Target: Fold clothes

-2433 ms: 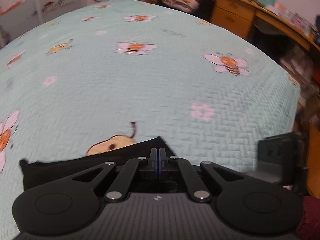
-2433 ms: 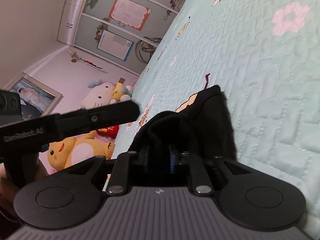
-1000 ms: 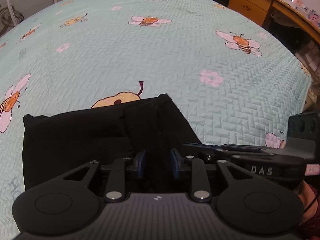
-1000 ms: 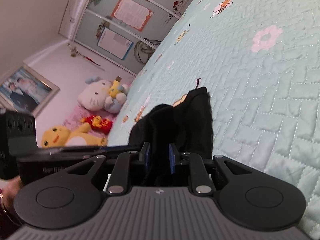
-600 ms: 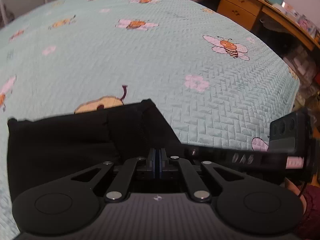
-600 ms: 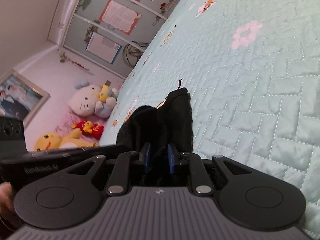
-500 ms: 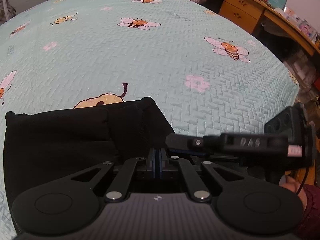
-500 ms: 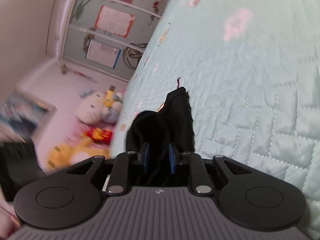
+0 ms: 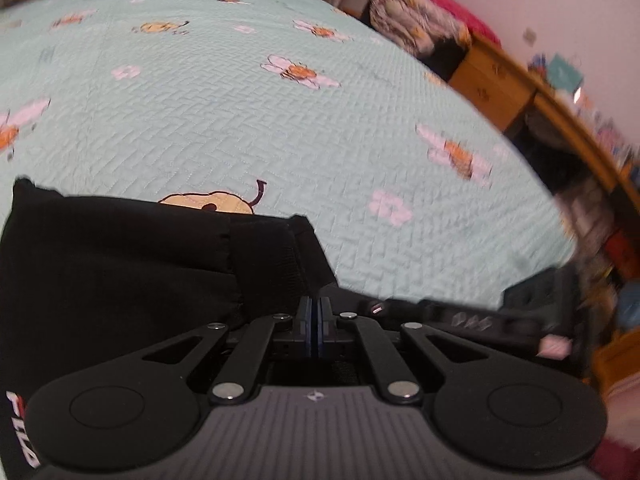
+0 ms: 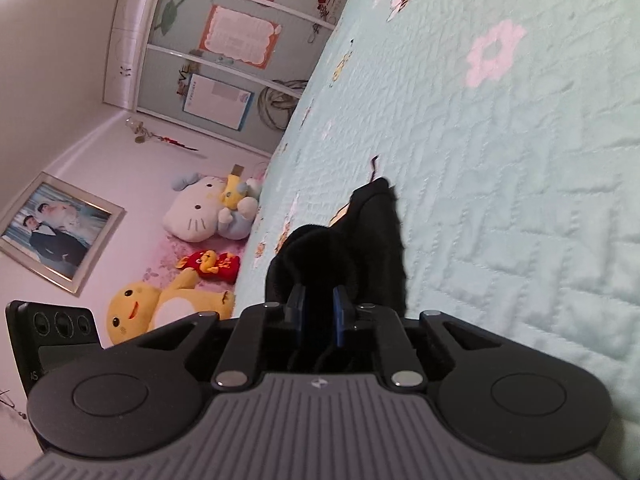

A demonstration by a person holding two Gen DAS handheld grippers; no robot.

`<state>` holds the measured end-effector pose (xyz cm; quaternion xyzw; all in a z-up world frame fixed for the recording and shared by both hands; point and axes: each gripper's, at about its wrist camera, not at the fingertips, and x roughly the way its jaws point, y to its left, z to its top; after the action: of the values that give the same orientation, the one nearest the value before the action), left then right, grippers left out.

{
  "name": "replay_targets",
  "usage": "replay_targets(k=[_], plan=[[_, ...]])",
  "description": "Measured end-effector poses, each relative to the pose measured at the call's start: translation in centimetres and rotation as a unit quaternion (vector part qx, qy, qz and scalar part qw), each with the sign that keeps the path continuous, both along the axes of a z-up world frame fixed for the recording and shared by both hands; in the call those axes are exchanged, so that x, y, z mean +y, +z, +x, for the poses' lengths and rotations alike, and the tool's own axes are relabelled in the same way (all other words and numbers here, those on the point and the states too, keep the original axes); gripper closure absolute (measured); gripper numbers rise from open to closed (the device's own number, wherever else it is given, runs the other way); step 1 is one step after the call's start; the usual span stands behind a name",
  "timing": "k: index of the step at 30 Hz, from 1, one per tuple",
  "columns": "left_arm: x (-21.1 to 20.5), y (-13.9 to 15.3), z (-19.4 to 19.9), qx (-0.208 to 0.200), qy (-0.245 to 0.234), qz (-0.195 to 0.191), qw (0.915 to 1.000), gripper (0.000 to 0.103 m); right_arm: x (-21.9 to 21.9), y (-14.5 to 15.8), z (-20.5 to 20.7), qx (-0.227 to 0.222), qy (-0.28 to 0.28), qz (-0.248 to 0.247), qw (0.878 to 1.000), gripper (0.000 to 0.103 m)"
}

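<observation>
On the mint quilted bed [image 9: 240,128], near its right edge, a folded black garment [image 9: 120,280] is laid flat. The left gripper [image 9: 314,316] is seen with jaws clenched at the garment's edge; the right gripper [image 10: 318,316] jaws are closing on a bunched fold.

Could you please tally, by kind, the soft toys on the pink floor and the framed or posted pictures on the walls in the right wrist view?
White cat plush toy: 1
Small blue-and-yellow plush toy: 1
Red plush toy: 1
Yellow duck plush toy: 1
Framed photograph: 1
Orange-bordered posters: 2, one cut off by the top edge
Blue-bordered notice: 1
Total: 8
</observation>
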<state>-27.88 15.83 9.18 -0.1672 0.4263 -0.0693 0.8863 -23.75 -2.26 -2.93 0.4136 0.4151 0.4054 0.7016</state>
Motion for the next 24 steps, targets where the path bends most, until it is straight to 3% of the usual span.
replay_targets(k=[3, 7, 11, 15, 17, 24], plan=[[1.1, 0.2, -0.2, 0.0, 0.011, -0.022, 0.9997, 0.103, 0.5, -0.4, 0.2, 0.014, -0.001, 0.011, 1.0, 0.088], [0.5, 0.1, -0.6, -0.001, -0.002, -0.005, 1.0, 0.103, -0.2, -2.0, 0.8, 0.07, -0.011, 0.063, 0.996, 0.088], [0.0, -0.2, -0.5, -0.002, -0.006, 0.004, 1.0, 0.103, 0.3, -1.6, 0.5, 0.055, -0.004, 0.053, 0.997, 0.088], [-0.3, -1.0, -0.3, 0.003, -0.018, -0.011, 0.9998, 0.103, 2.1, -0.8, 0.0, 0.024, 0.01, -0.002, 1.0, 0.093], [-0.7, -1.6, -0.3, 0.006, -0.018, 0.007, 0.9998, 0.103, 3.1, -1.1, 0.3, 0.033, 0.018, 0.004, 0.999, 0.099], [0.4, -2.7, -1.0, 0.014, -0.012, -0.028, 0.9994, 0.103, 0.2, -0.9, 0.3, 0.043, 0.004, 0.032, 0.999, 0.095]])
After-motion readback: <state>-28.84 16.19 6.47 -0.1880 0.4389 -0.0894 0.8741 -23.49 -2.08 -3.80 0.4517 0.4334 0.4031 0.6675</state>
